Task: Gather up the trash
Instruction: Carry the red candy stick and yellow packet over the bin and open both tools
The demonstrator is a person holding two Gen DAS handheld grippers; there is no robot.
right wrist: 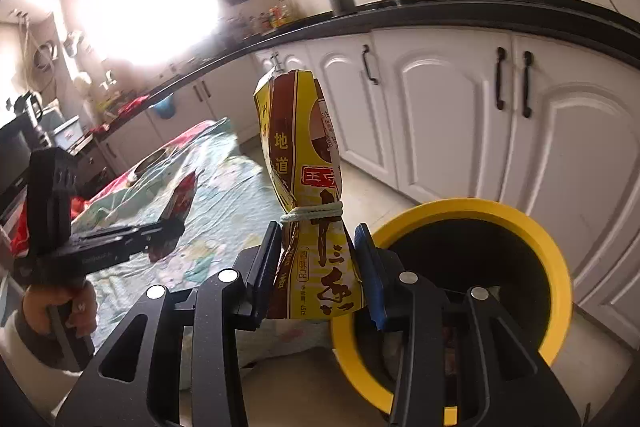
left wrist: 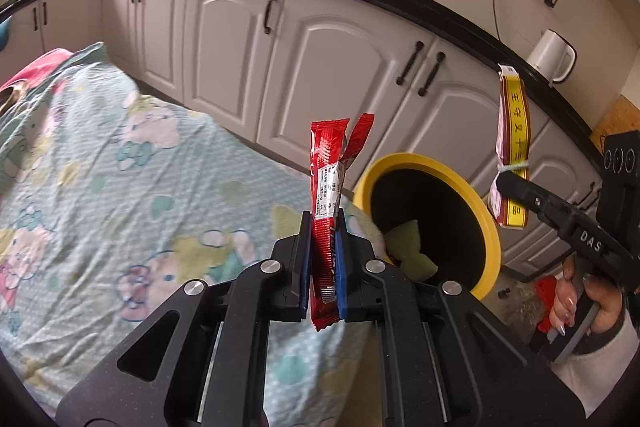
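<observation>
My left gripper [left wrist: 323,227] is shut on a red snack wrapper [left wrist: 329,187], held upright above the edge of the cloth-covered table. My right gripper [right wrist: 318,247] is shut on a yellow and brown seasoning packet [right wrist: 306,163] tied with white string. The packet also shows in the left wrist view [left wrist: 513,147], held high to the right of the bin. A yellow-rimmed trash bin [left wrist: 486,223] with a black inside stands just beyond both grippers and holds a yellowish piece of trash [left wrist: 408,247]. It also shows in the right wrist view [right wrist: 552,255].
A table with a pale green cartoon cloth [left wrist: 100,167] fills the left. White kitchen cabinets [left wrist: 320,67] under a black counter run behind. A white kettle [left wrist: 552,55] stands on the counter. Red and clear trash [left wrist: 536,303] lies on the floor by the bin.
</observation>
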